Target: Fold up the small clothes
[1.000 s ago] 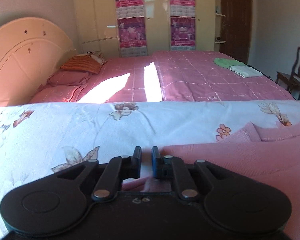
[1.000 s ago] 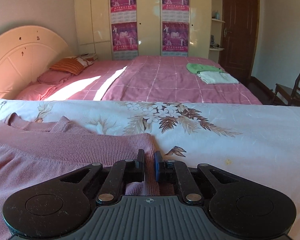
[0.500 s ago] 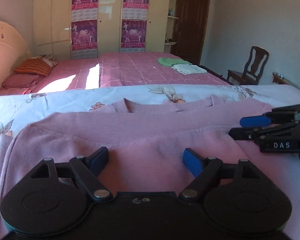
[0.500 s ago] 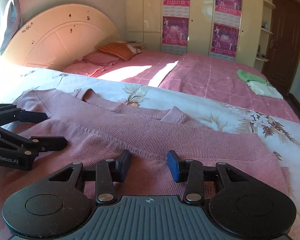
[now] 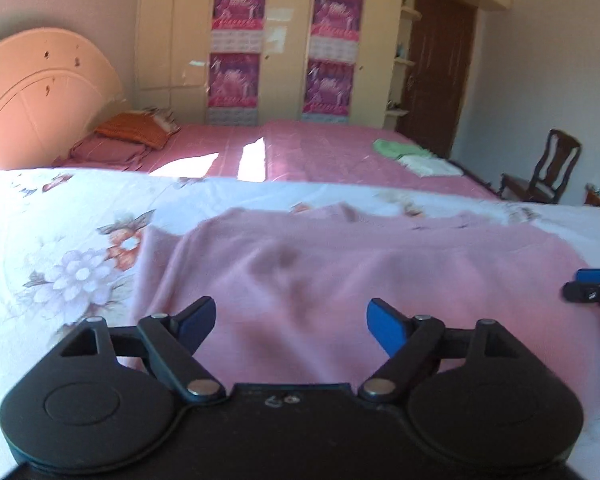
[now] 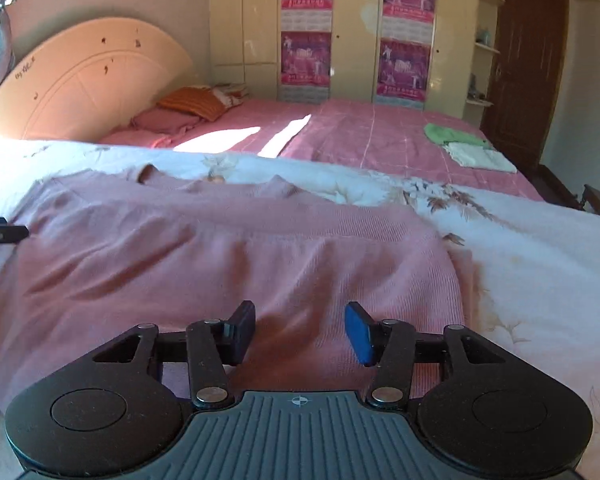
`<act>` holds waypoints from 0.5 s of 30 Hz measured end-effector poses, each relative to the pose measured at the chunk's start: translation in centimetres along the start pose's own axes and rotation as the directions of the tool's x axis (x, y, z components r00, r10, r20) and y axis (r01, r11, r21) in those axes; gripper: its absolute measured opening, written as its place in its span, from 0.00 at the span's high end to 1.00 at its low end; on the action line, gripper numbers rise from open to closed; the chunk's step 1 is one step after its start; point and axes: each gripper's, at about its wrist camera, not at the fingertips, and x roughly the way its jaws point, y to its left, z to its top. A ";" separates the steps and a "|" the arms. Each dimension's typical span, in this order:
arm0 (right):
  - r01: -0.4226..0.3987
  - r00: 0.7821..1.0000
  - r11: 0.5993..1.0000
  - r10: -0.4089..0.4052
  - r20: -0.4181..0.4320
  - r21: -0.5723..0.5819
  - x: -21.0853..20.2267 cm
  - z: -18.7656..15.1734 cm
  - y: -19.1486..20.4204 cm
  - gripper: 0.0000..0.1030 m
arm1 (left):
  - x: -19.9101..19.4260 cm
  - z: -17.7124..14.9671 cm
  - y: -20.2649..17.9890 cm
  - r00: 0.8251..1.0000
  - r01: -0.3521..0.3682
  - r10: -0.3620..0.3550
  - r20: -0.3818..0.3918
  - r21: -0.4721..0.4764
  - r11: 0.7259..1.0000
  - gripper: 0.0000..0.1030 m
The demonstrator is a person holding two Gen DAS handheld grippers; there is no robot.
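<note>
Pink sweater (image 5: 380,272) flat on floral sheet (image 5: 60,216); bare sheet free either side. Other hand-held gripper (image 5: 594,288) intrudes at sweater's right edge.

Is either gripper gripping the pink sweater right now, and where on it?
Neither. The left gripper and right gripper are opening above the pink sweater, pads clear of the fabric.

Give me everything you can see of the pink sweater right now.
The pink sweater is a fine-ribbed knit lying flat on the floral sheet, neckline toward the far edge, its cloth rumpled into soft folds. One side edge ends near a printed flower, the other near brown leaves. Both grippers sit over its near part, jaws opening; the left gripper and right gripper grip no cloth.
</note>
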 end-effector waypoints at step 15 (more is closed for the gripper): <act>0.085 0.993 0.985 -0.096 -0.069 -0.150 -2.2 -5.3 6.3 0.51 | -1.6 -6.3 -5.3 0.992 -0.037 0.051 -0.119 0.117 0.992 0.14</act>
